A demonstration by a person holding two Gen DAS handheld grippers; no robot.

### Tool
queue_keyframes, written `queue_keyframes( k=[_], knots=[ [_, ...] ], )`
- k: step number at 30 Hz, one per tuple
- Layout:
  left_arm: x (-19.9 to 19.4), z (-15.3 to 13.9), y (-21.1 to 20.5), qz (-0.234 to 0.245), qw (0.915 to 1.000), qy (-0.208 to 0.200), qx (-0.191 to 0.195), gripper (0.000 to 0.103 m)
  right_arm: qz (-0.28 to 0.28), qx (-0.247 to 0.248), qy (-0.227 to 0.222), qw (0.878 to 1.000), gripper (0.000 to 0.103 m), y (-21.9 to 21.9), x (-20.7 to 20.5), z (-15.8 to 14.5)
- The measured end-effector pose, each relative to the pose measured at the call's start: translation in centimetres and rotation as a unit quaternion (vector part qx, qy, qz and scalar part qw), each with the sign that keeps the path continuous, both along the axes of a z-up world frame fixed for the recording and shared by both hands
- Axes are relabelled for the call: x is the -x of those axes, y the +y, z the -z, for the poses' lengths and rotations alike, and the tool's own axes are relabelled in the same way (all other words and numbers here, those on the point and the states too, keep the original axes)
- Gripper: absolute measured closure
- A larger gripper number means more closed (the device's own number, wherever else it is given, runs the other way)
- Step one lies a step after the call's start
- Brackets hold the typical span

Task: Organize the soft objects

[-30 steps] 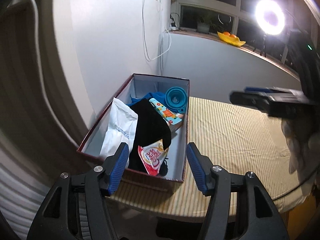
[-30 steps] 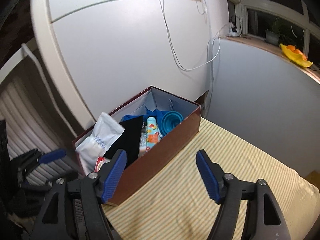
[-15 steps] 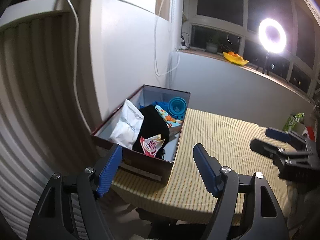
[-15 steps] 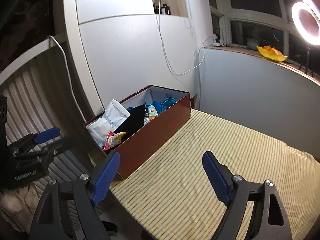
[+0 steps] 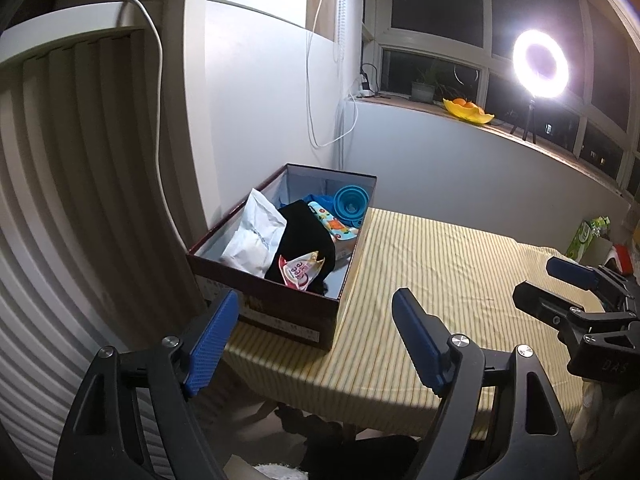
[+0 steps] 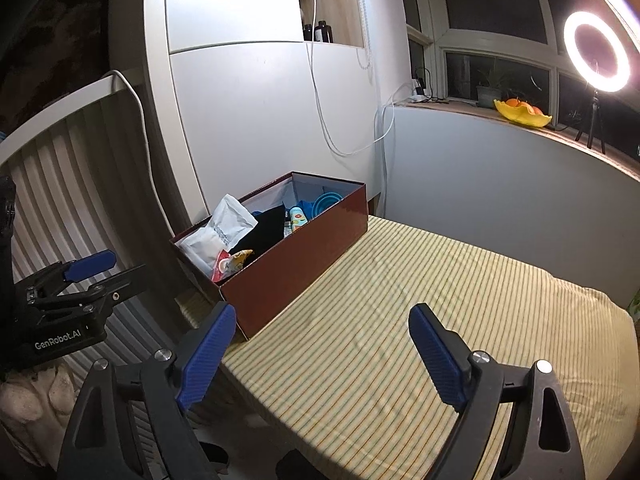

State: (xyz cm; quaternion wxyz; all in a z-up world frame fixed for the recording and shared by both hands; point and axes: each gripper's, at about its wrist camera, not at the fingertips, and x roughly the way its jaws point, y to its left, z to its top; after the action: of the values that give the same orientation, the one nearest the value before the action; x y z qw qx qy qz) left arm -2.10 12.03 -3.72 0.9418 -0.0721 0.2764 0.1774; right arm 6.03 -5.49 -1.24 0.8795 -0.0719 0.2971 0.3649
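A dark red box (image 5: pixel 276 312) (image 6: pixel 304 256) stands at the table's far left corner. Inside lie a white pouch (image 5: pixel 256 236) (image 6: pixel 216 232), a black cloth (image 5: pixel 304 232) (image 6: pixel 264 228), a red-and-white snack packet (image 5: pixel 300 274) (image 6: pixel 228 264), a patterned pouch (image 5: pixel 334 228) and a blue collapsible cup (image 5: pixel 350 204) (image 6: pixel 328 202). My left gripper (image 5: pixel 314 340) is open and empty, held off the table's near edge in front of the box. My right gripper (image 6: pixel 320 352) is open and empty above the near part of the table; it also shows in the left wrist view (image 5: pixel 568 276).
The table has a yellow striped cloth (image 6: pixel 440 304) (image 5: pixel 440 280). A ribbed radiator (image 5: pixel 60 200) and white wall panel stand left of the box. A ring light (image 6: pixel 598 56) and a yellow fruit bowl (image 6: pixel 522 116) sit on the windowsill. Green cartons (image 5: pixel 584 236) stand at far right.
Both grippers have drawn back and up from the box, which now looks smaller and farther. Both stay open and empty. The box contents have not moved.
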Motion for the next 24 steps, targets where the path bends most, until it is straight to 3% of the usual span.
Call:
queue_keyframes(
  k=[24],
  knots=[
    [0.32, 0.14, -0.44, 0.004, 1.0000, 0.003, -0.001, 0.024, 0.005, -0.002, 0.019, 1.000, 0.017, -0.43, 0.32, 1.08]
  ],
)
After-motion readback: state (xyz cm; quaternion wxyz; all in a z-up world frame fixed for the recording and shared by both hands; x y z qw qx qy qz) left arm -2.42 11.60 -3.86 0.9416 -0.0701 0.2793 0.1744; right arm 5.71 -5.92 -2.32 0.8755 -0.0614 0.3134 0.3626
